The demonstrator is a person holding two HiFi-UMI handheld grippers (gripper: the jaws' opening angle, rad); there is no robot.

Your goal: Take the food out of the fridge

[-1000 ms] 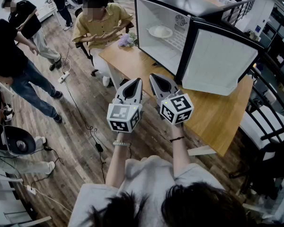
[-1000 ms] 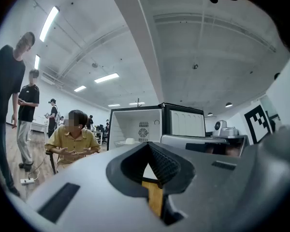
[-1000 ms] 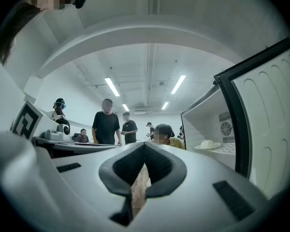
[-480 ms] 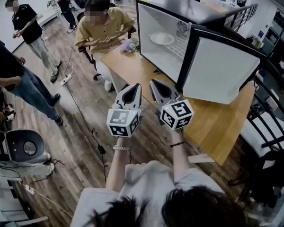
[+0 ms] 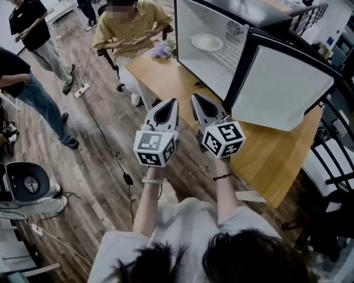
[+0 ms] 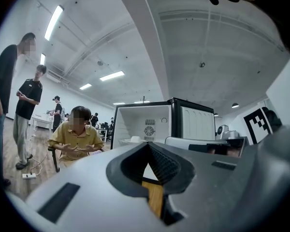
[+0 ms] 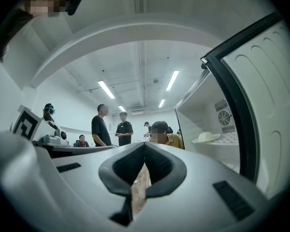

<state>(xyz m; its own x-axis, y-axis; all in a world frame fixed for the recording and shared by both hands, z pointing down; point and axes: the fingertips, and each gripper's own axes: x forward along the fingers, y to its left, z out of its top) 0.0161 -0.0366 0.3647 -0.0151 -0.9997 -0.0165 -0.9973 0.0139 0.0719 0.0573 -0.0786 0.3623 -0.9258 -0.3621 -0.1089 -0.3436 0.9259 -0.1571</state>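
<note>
Left gripper (image 5: pixel 171 101), right gripper (image 5: pixel 195 96): fingers (image 6: pixel 165 165) together

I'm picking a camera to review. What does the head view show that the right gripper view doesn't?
Head view only: the wooden table under the fridge, and the flowers on it. Right gripper view only: ceiling lights, and a close look between the right gripper's shut jaws, nothing held. Both: the open fridge, the plate inside, a seated person in yellow.

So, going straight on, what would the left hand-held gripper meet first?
Probably the plate inside the open fridge; the way over the table looks free, though depth is unclear.
</note>
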